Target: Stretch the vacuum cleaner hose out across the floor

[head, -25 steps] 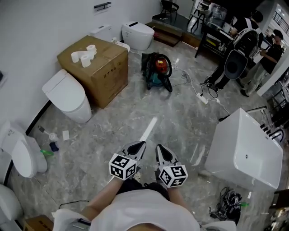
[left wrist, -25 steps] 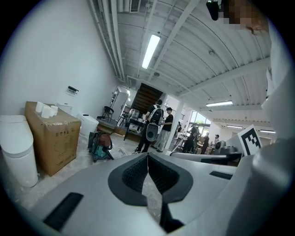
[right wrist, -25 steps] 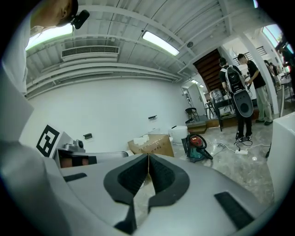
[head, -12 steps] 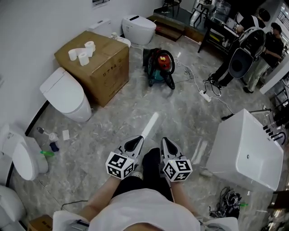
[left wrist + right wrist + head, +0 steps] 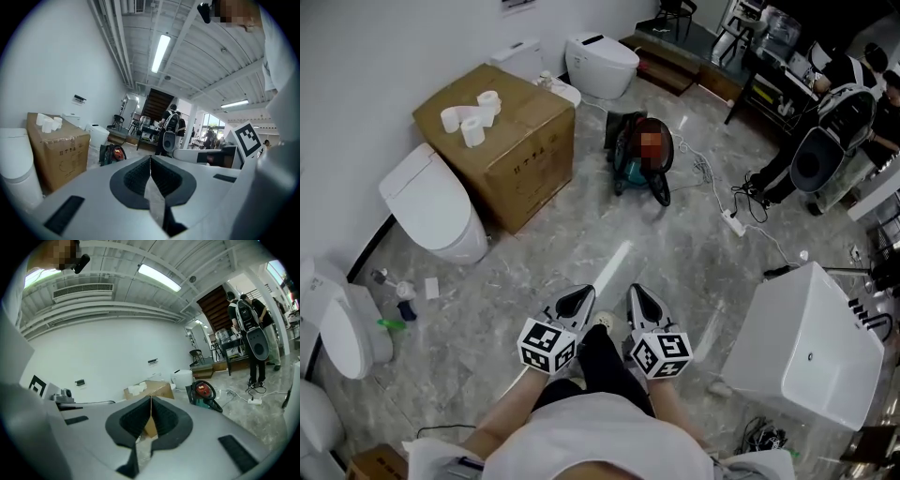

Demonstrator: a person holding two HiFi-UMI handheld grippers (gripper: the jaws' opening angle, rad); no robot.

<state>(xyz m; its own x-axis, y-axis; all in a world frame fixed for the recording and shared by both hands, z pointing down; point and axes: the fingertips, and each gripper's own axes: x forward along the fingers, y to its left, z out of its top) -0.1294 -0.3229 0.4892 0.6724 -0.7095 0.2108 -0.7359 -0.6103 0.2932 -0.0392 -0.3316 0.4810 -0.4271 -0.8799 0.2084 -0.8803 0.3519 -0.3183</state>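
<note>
Both tools are held low and close to the body, side by side, aimed at the far end of the room and tipped only slightly toward the floor, with the forearms tucked in under the chest. The left tool (image 5: pixel 583 295) is pressed together with nothing in it; its pads can be seen meeting along one line in its own view (image 5: pixel 150 160). Same deal with the right tool (image 5: pixel 634 292), pads closed flat on each other and empty (image 5: pixel 151 401). A dark trouser leg (image 5: pixel 602 352) is seen on the floor between the two.

The vacuum cleaner (image 5: pixel 630 167) is parked on the grey marble floor (image 5: pixel 581 230) well beyond the tools, a bit to the right, near the far wall. Its black hose (image 5: pixel 659 192) is bunched up against the body, not laid out. A cardboard box (image 5: pixel 511 150) with toilet rolls (image 5: pixel 469 119) on top is found just left of it, and a white tub (image 5: pixel 811 352) sits at the near right.
</note>
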